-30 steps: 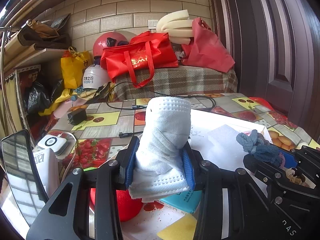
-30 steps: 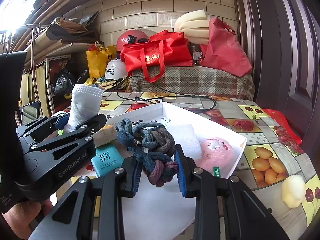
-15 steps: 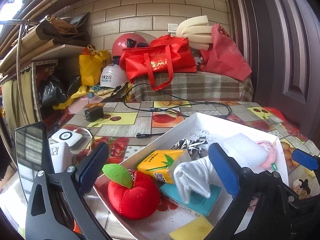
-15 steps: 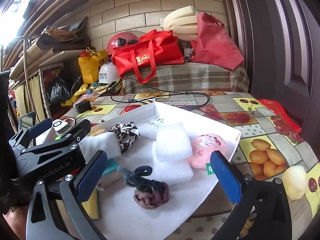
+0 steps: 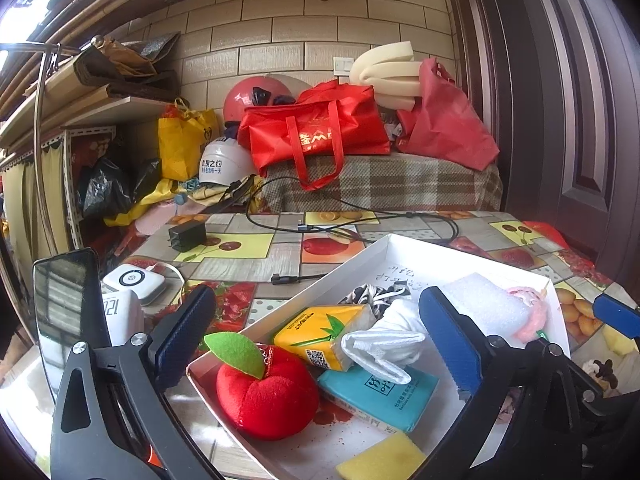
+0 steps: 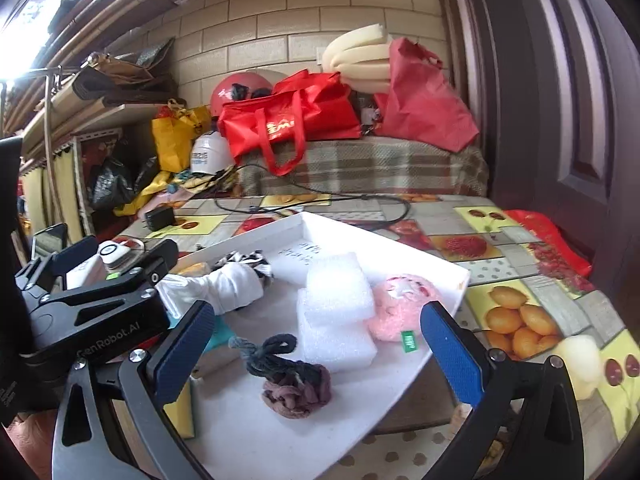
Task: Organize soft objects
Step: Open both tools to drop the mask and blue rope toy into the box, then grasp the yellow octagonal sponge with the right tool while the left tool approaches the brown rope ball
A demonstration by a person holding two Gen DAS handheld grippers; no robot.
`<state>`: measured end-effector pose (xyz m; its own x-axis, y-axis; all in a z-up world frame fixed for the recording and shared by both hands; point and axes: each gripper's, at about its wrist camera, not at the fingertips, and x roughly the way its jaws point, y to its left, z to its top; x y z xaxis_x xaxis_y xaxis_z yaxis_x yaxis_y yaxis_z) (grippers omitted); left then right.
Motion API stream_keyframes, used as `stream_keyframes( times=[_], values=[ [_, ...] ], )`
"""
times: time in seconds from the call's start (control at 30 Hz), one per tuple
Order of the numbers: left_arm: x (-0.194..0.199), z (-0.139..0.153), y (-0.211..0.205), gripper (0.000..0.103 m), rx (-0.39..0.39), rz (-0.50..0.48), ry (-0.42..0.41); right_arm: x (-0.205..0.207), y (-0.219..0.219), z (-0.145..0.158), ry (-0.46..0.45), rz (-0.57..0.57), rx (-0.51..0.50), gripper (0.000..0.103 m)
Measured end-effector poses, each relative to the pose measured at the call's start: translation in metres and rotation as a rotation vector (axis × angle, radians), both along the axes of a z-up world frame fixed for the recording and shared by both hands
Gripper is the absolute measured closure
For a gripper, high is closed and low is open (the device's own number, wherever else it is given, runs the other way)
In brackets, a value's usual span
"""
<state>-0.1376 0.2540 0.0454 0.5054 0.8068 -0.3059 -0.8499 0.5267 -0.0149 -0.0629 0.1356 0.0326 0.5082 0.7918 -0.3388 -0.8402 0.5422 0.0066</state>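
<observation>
Knotted rope [image 6: 294, 376] in tray [image 6: 400, 240], before foam blocks [image 6: 338, 308]

yellow sponge [image 5: 382, 462]: cut off below; teal pack [image 6: 219, 336]: mostly hidden by hand-held gripper

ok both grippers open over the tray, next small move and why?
Probably swing the right gripper toward the pale soft lump lying on the table outside the white tray: the white cloth and braided rope already rest inside.

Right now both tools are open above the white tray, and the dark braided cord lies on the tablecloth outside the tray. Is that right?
Not quite. The right wrist view shows the dark braided cord lying inside the white tray, in front of the foam blocks. The rest holds: the left tool and right tool are both open above the tray.
</observation>
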Motion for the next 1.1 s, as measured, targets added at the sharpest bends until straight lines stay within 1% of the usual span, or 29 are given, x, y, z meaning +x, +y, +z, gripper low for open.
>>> stream_keyframes(
  times=[0.07, 0.17, 0.2, 0.23, 0.3, 0.33, 0.43, 0.5, 0.57, 0.63, 0.7, 0.73, 0.83, 0.9, 0.93, 1.03, 1.1],
  values=[
    [-0.003, 0.001, -0.002, 0.0, 0.001, -0.002, -0.012, -0.002, -0.009, 0.002, -0.009, 0.004, 0.032, 0.0],
    [-0.01, 0.002, -0.007, 0.0, -0.004, -0.027, -0.048, -0.004, -0.034, 0.005, -0.008, -0.021, 0.134, 0.0],
    [-0.012, 0.002, -0.009, 0.0, -0.004, -0.044, -0.059, -0.003, -0.047, 0.007, 0.008, -0.024, 0.182, 0.0],
    [-0.013, 0.002, -0.012, 0.0, -0.006, -0.06, -0.063, 0.001, -0.055, 0.008, 0.026, -0.023, 0.207, 0.0],
    [-0.011, 0.003, -0.02, 0.0, -0.001, -0.091, -0.058, 0.011, -0.07, 0.006, 0.084, -0.023, 0.232, 0.0],
    [-0.009, 0.003, -0.024, 0.0, 0.003, -0.107, -0.054, 0.016, -0.075, 0.005, 0.112, -0.037, 0.222, 0.0],
    [-0.003, 0.004, -0.04, 0.0, 0.008, -0.152, -0.033, 0.035, -0.088, 0.0, 0.17, -0.08, 0.13, 0.0],
    [0.001, 0.003, -0.05, 0.0, -0.01, -0.188, -0.027, 0.046, -0.107, 0.001, 0.168, -0.105, 0.128, 0.0],
    [0.005, 0.003, -0.06, 0.0, -0.035, -0.251, -0.036, 0.052, -0.125, 0.002, 0.126, -0.178, 0.109, 0.0],
    [0.014, 0.003, -0.074, 0.001, -0.029, -0.314, -0.021, 0.06, -0.142, 0.002, 0.092, -0.239, 0.081, 0.0],
    [0.021, 0.003, -0.087, 0.001, -0.028, -0.395, -0.009, 0.077, -0.16, 0.0, 0.1, -0.297, 0.049, 0.0],
    [0.026, 0.003, -0.096, 0.001, -0.036, -0.451, -0.002, 0.085, -0.166, -0.001, 0.108, -0.323, 0.032, 0.0],
    [0.042, 0.0, -0.116, 0.001, -0.068, -0.582, 0.047, 0.117, -0.182, -0.007, 0.167, -0.372, -0.04, 0.0],
    [0.057, -0.003, -0.132, 0.001, -0.098, -0.66, 0.102, 0.134, -0.184, -0.013, 0.221, -0.354, -0.082, 0.0],
    [0.065, -0.004, -0.137, 0.001, -0.112, -0.676, 0.124, 0.14, -0.181, -0.015, 0.244, -0.336, -0.106, 0.001],
    [0.085, -0.01, -0.148, 0.001, -0.159, -0.678, 0.185, 0.15, -0.164, -0.021, 0.271, -0.31, -0.163, 0.002],
    [0.096, -0.013, -0.153, 0.001, -0.179, -0.668, 0.226, 0.154, -0.148, -0.024, 0.265, -0.295, -0.208, 0.009]
  ],
)
